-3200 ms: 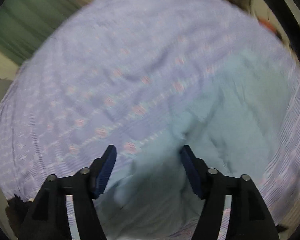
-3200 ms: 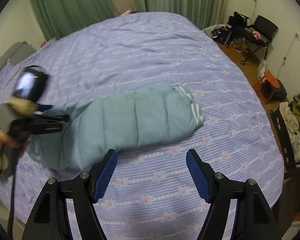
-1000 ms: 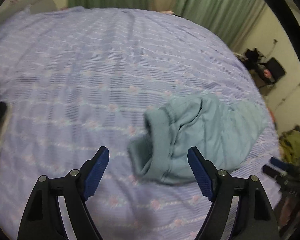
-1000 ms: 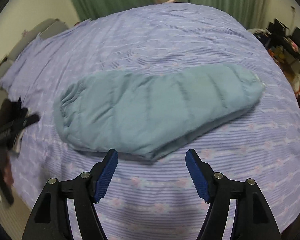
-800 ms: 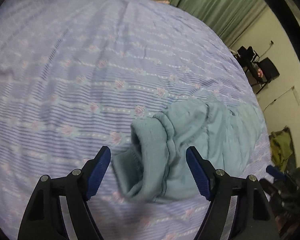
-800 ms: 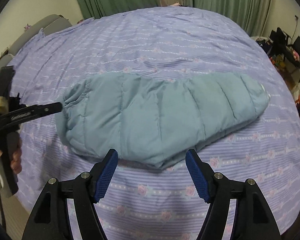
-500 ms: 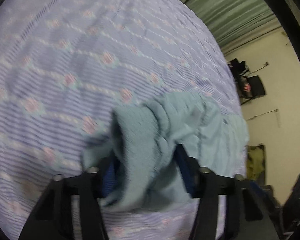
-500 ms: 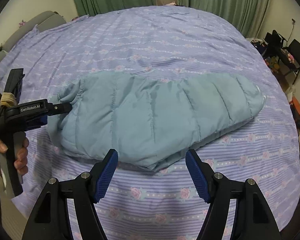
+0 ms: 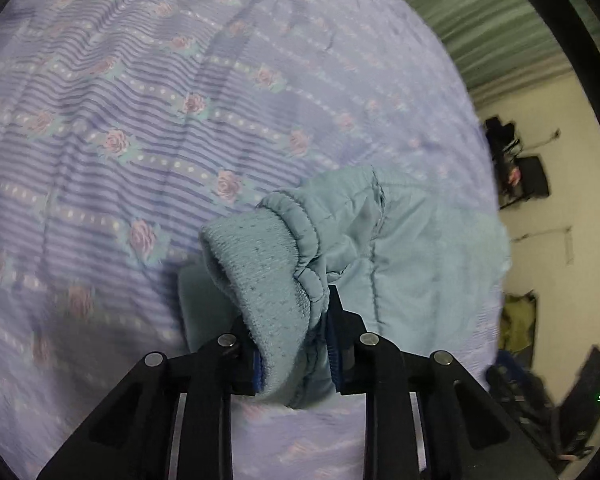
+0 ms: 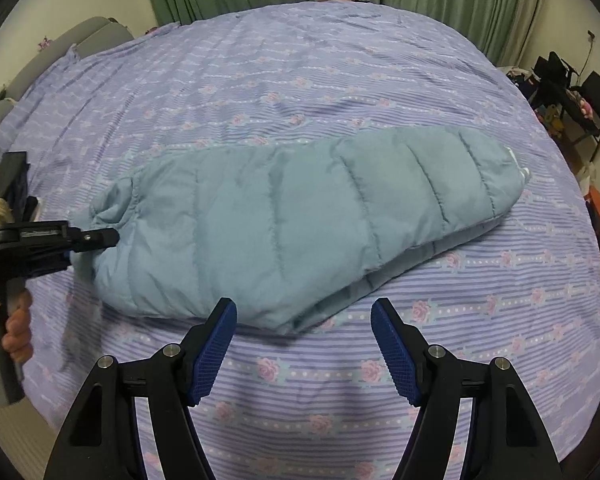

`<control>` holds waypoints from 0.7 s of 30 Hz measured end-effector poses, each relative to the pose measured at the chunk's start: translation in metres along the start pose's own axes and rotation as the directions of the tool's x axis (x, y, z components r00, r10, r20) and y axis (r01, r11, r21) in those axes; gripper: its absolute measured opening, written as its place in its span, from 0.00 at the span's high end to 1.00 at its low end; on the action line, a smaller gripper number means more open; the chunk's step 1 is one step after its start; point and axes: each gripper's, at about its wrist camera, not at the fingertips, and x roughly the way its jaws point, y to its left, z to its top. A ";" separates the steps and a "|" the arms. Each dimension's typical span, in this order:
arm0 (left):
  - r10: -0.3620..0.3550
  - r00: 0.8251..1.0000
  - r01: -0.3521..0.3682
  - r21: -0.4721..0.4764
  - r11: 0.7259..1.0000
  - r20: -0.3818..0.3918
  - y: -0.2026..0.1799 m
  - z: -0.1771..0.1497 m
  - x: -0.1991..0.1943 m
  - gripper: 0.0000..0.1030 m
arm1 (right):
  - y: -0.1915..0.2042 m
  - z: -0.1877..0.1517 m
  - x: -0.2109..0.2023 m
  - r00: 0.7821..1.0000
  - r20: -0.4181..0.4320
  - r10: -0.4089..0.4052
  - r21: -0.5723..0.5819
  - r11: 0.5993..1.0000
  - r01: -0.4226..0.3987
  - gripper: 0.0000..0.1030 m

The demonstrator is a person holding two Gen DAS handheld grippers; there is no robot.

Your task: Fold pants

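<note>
Left wrist view: left tool (image 9: 294, 344), jaws just closed in, is pinched on the ribbed waistband of the pants (image 9: 400, 248), laid on the bed (image 9: 140, 100).

Right wrist view: right tool (image 10: 304, 344) is held spread wide, nothing gripped, just above the pants' near edge.
</note>
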 end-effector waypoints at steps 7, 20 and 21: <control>0.129 0.991 -0.127 0.044 0.991 -0.026 -0.012 -0.003 0.006 0.56 | -0.012 -0.006 0.003 1.000 -0.020 -0.018 0.000 1.000 0.018 0.32; 0.353 0.882 -0.453 0.351 0.820 0.313 -0.099 -0.064 -0.073 0.30 | -0.031 -0.020 0.006 0.993 -0.044 0.113 -0.104 0.988 -0.117 0.32; 0.327 0.892 -0.432 0.375 0.820 0.311 -0.101 -0.065 -0.070 0.36 | -0.030 -0.019 0.008 0.991 -0.047 0.123 -0.123 0.984 -0.128 0.32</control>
